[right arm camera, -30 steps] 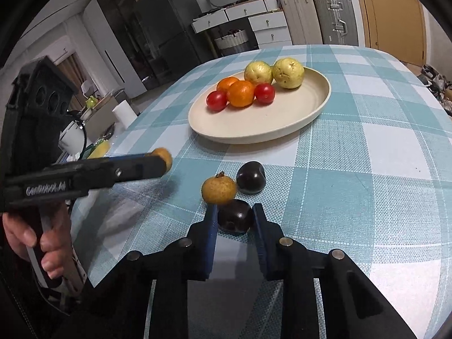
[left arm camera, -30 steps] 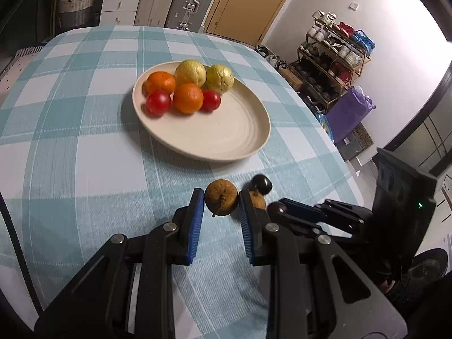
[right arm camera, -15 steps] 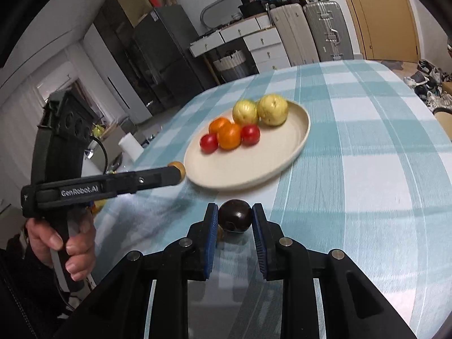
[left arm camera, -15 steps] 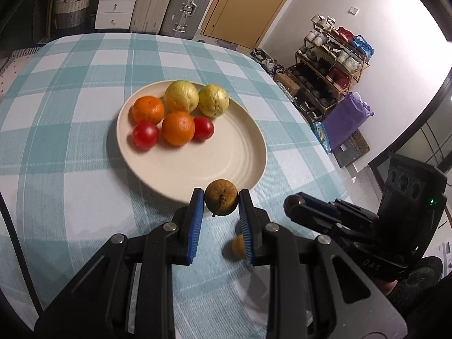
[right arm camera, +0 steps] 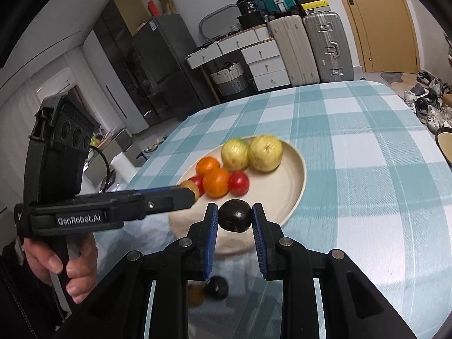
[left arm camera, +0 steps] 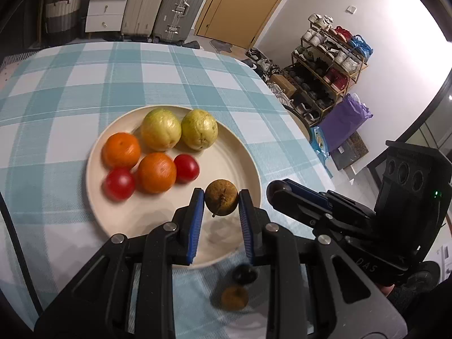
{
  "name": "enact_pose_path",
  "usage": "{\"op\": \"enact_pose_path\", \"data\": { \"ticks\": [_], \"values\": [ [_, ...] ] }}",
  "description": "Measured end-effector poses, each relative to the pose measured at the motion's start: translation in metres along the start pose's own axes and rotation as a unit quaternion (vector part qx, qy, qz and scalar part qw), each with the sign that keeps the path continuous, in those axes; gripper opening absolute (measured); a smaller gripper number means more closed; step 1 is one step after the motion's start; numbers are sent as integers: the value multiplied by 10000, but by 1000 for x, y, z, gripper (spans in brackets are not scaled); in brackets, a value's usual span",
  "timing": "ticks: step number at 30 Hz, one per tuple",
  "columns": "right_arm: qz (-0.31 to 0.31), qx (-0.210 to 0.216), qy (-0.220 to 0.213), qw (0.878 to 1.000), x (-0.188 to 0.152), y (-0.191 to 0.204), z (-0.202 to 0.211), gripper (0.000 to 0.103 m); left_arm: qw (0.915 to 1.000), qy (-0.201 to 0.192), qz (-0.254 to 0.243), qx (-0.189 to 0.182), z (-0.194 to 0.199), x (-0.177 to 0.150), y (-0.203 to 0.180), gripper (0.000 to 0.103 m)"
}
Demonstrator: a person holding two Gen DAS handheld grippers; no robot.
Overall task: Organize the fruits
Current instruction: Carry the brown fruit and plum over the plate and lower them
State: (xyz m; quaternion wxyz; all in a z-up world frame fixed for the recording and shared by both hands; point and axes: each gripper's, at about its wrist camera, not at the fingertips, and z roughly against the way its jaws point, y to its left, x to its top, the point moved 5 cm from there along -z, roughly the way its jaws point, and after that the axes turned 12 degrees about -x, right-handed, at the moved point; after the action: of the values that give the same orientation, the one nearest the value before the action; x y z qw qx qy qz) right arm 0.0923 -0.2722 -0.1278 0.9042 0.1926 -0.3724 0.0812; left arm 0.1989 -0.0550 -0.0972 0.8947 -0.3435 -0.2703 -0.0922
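Here the left gripper [left arm camera: 221, 201] pinches a brown fruit [left arm camera: 221, 200] above the plate's [left arm camera: 248, 163] bare near side, clear of the sorted fruit. The right gripper [right arm camera: 235, 216] clamps a dark plum [right arm camera: 235, 215] alongside, presumably to pair with it.

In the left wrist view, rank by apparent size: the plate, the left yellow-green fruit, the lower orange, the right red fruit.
1. plate
2. left yellow-green fruit
3. lower orange, close to it, so unsure
4. right red fruit

left gripper [right arm camera: 195, 190] side — "GenRobot.AI", white lettering
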Motion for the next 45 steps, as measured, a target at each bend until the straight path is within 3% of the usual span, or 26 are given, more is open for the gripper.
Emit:
{"op": "enact_pose_path", "data": {
  "ticks": [10,15,37,41,43,45],
  "values": [
    [48,-209,-24,9998,29,-23,-22,25,9998,79,189,-88,-41,29,6,22],
    [-253,-101,82,9996,38,-39,-39,25,9995,147,275,-87,-56,32,11,22],
    [-385,27,291,9988,50,-48,-76,25,9992,289,260,3,-78,34,18,22],
    [-491,42,312,9983,52,-50,-77,28,9993,258,277,3,-74,34,16,22],
    [-551,50,276,9981,53,-51,-75,38,9993,241,283,31,-70,33,16,22],
    [-585,57,187,9981,55,-53,-69,41,9994,206,285,43,-65,32,15,22]
  ]
}}
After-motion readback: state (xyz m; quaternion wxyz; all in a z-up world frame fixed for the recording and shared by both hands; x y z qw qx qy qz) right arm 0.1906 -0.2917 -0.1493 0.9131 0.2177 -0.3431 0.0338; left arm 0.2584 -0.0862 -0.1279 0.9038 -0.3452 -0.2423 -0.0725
